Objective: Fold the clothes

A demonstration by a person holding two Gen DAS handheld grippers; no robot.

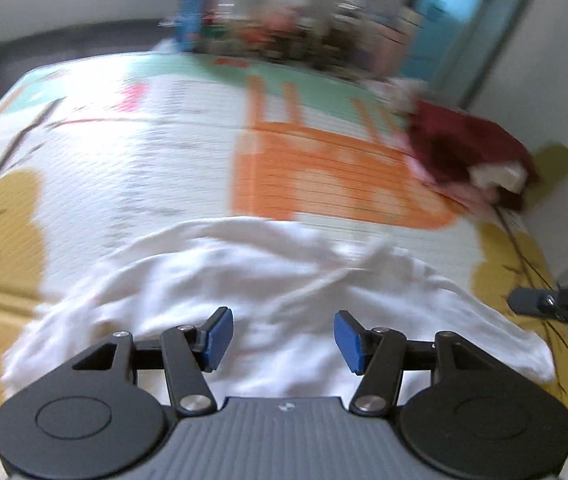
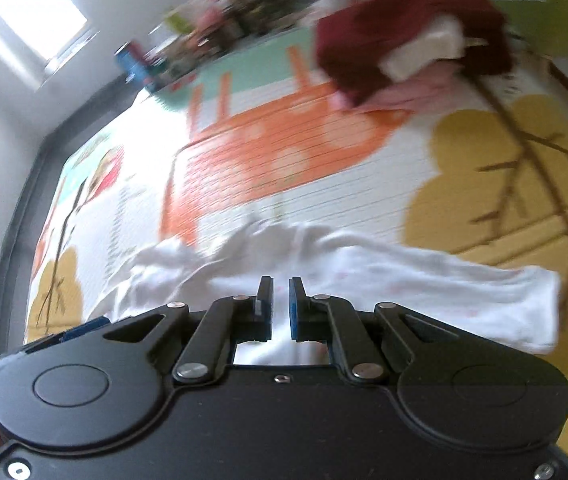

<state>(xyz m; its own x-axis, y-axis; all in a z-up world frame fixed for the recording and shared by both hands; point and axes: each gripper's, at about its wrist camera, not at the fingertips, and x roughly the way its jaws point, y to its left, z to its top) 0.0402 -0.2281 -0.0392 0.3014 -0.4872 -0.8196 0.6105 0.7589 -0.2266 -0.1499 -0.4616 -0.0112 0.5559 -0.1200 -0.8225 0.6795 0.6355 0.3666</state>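
Two tongs are hanging over a patterned floor mat, both pitched steeply down toward it. Both views are motion-blurred.

White garment is lying flattened but wrinkled on the mat near its closest edge, just beyond the tongs. Long axis is running side to side across both views, roughly parallel to that near edge. In the right wrist view the same white garment is ending in a squared-off edge toward the right, over the yellow tree print; the left part is bunched up.

Left tongs: blue pads are standing well apart, nothing between them, cloth showing below the gap. No earlier view to compare.

Right tongs: jaws are sitting nearly together with only a thin slit left. White cloth is showing through the slit, but I cannot tell whether fabric is pinched or just lying behind. Its tip is also poking in at the right edge of the left wrist view.

Dark red garment with a white patch is sitting heaped on pink cloth near the mat's far right corner. Clutter along the far edge is too blurred to identify.

No readable writing or brand anywhere.
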